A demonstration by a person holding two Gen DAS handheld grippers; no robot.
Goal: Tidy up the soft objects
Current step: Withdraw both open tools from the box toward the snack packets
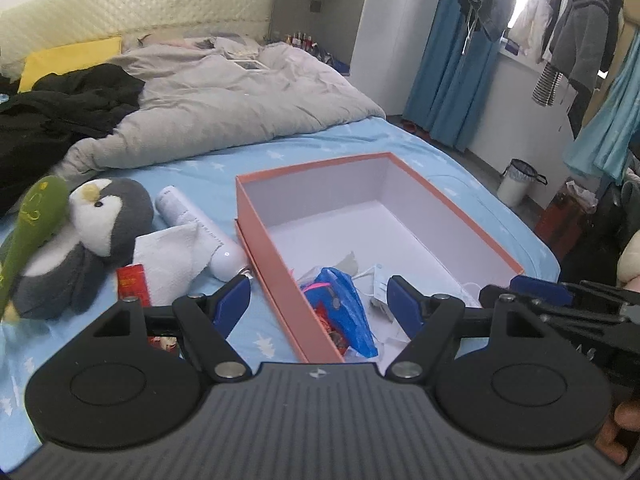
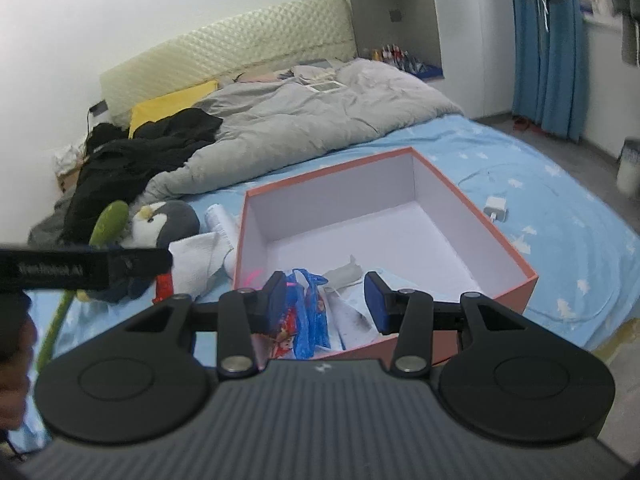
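Observation:
An open orange box (image 1: 276, 256) (image 2: 496, 236) with a white inside sits on the blue bed sheet. A blue plastic bag (image 1: 344, 304) (image 2: 310, 312) and white scraps lie in its near end. Left of the box lie a grey and white penguin plush (image 1: 96, 232) (image 2: 168, 220), a green plush stick (image 1: 28, 232) (image 2: 108, 220), a white cloth (image 1: 172, 256) (image 2: 196, 256), a white bottle (image 1: 200, 228) and a red packet (image 1: 132, 284). My left gripper (image 1: 320, 300) is open and empty above the box's near left wall. My right gripper (image 2: 326, 300) is open and empty above the bag.
A grey duvet (image 1: 224, 100) (image 2: 300, 120), black clothes (image 1: 52, 112) (image 2: 132, 160) and a yellow pillow (image 1: 68, 60) fill the far bed. A white charger (image 2: 496, 208) lies right of the box. Blue curtains (image 1: 448, 52), hanging clothes and a white bin (image 1: 516, 182) stand at the right.

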